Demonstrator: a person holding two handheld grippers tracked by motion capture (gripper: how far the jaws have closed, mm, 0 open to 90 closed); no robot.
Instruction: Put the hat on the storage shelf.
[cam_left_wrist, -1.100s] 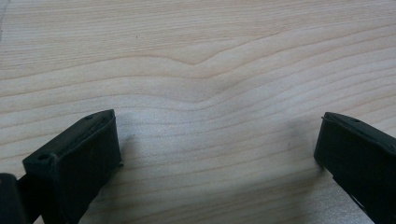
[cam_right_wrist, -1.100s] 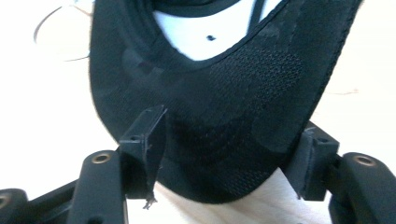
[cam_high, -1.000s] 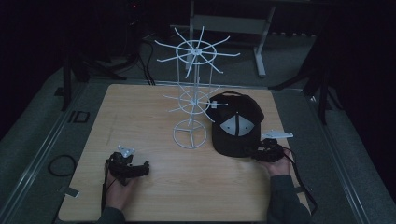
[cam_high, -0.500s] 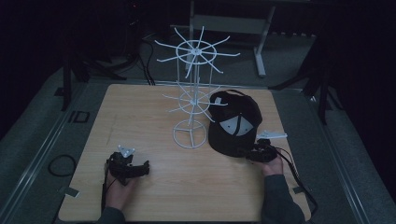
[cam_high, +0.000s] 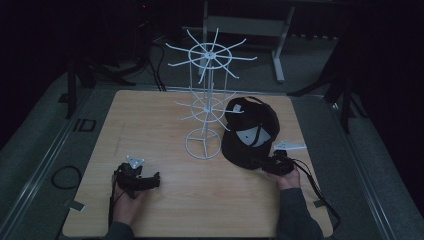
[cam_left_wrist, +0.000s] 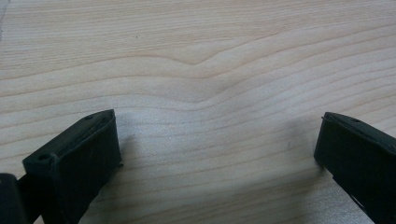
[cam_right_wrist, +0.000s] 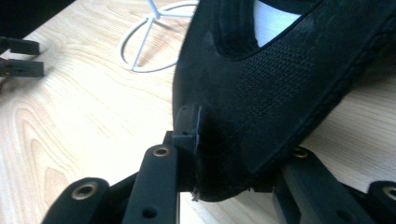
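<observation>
Right tongs (cam_high: 265, 164) have just been closing, now pinching brim of black cap (cam_high: 250, 132) lying on worktop (cam_high: 165, 125) beside white wire rack (cam_high: 207, 105); left tongs (cam_high: 155, 181) spread, resting on bare wood.

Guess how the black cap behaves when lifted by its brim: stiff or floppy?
The brim of the black cap looks stiff where the right gripper has just been closing on it. The fabric crown will probably sag. It looks light, so it should lift easily.

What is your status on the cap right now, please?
Right gripper has just been closing on black cap's brim. Left gripper open over table. White wire rack beside cap.
</observation>
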